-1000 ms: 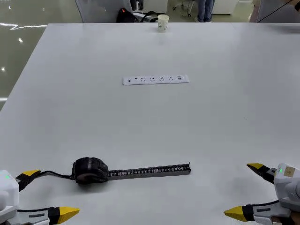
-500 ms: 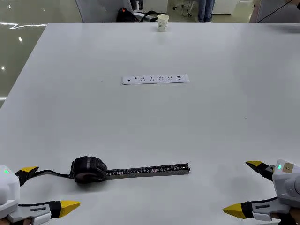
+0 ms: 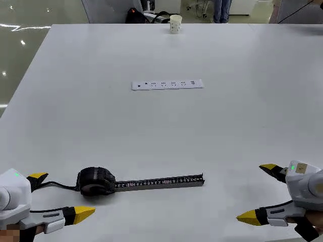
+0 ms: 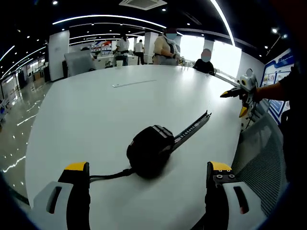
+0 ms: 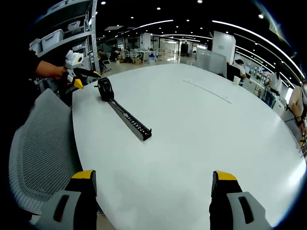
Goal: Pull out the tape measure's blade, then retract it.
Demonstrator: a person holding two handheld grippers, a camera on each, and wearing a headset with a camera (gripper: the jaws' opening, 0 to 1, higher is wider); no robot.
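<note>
Two hand-held grippers sit at the near edge of the wide white worktop (image 3: 227, 116), one at each corner, and we see both with their fingers spread. Nearer than either, a grey mesh chair back (image 5: 38, 143) shows against the worktop's near edge in the gripper views.

At the near left, the left gripper (image 3: 68, 194) has its yellow-tipped fingers (image 3: 81, 214) wide apart and gripping nothing; in its own view they frame the tape's case without touching it. At the near right, the right gripper (image 3: 250, 192) holds its yellow-tipped fingers (image 3: 250, 217) just as wide, empty and well apart from the tape.

Just beyond the left gripper lies the black round-cased tape measure (image 3: 96, 181), resting on the worktop toward the near left. A thin black cord (image 3: 58, 187) runs from the case leftward to that gripper's far finger; we cannot tell whether the two touch. The dark blade (image 3: 159, 182) with pale markings is drawn out of the case and lies flat, pointing right, its end hook (image 3: 203, 177) around the middle of the near side, well short of the right gripper.

Farther off, near the worktop's centre, a flat white power strip (image 3: 167, 84) lies left to right. At the far edge a small pale paper cup (image 3: 175, 24) stands upright. Beyond that edge, in the left gripper view, several people (image 4: 166, 50) stand.
</note>
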